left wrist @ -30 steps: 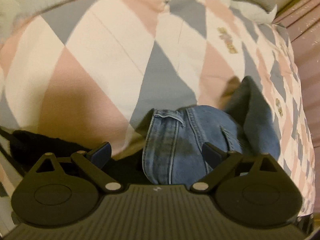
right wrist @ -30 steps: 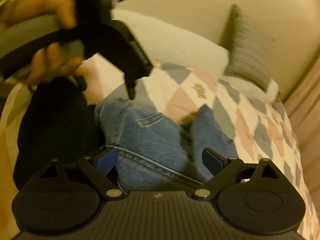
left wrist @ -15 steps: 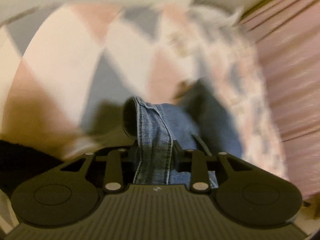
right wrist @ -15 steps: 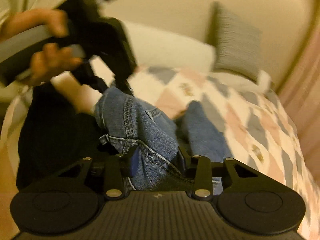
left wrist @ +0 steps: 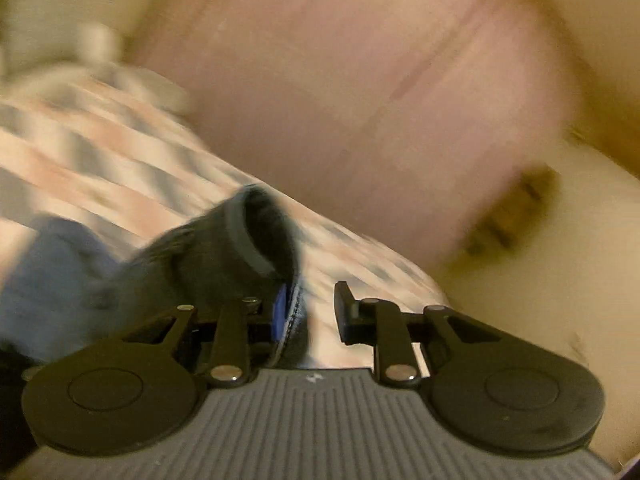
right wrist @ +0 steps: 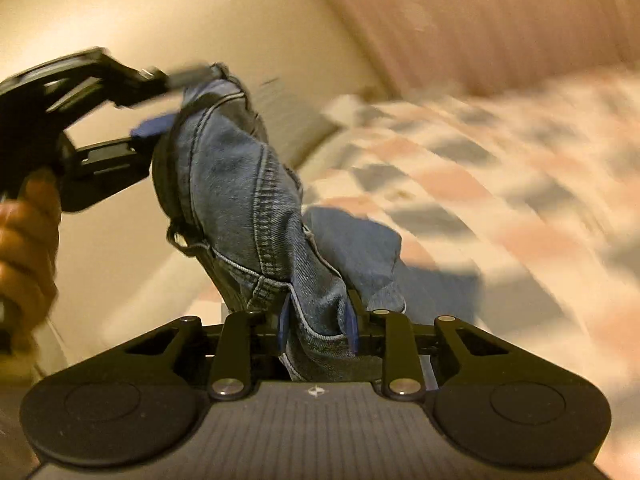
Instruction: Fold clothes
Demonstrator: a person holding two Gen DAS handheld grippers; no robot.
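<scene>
Blue jeans (right wrist: 248, 184) hang in the air above the bed, stretched between both grippers. My right gripper (right wrist: 318, 328) is shut on a thick fold of denim near a seam. My left gripper (right wrist: 172, 102) is up at the left with a hand (right wrist: 24, 240) on its grip, and the waistband end sits between its fingers. In the left wrist view the jeans (left wrist: 224, 248) bunch against the left pad of my left gripper (left wrist: 310, 312). A narrow gap shows beside the other pad. That view is heavily blurred.
The bed cover (right wrist: 480, 184) with pink, grey and white triangles lies below and to the right, seen as the bed cover (left wrist: 100, 168) at left. A pink curtain (left wrist: 380, 80) fills the background. A cream wall (right wrist: 160, 12) stands behind the left gripper.
Both grippers went from open above the jeans to shut on them, then lifted them off the bed. Both views have swung right toward the curtain.
</scene>
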